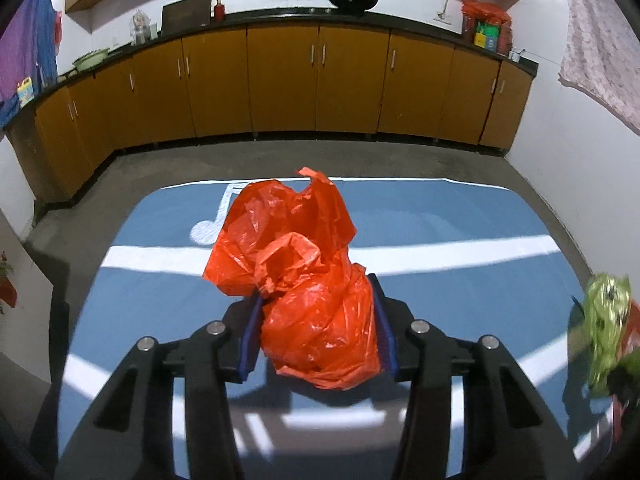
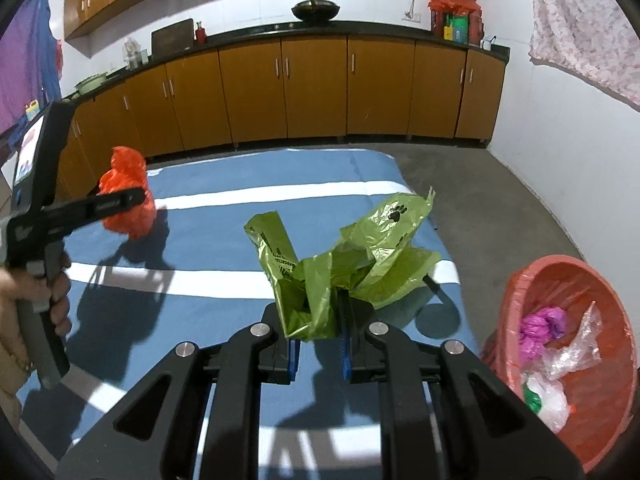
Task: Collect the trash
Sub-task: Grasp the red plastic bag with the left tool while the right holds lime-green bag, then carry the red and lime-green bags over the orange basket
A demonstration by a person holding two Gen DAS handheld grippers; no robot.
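My left gripper is shut on a crumpled red plastic bag and holds it above the blue mat. The same red bag and left gripper show at the left of the right wrist view. My right gripper is shut on a crumpled green plastic bag with a paw print, held above the mat. The green bag also shows at the right edge of the left wrist view. A red basket at the lower right holds pink, clear and white bags.
The blue mat with white stripes lies on a grey concrete floor. Orange cabinets under a black counter line the far wall. A white wall stands to the right. A hand holds the left gripper's handle.
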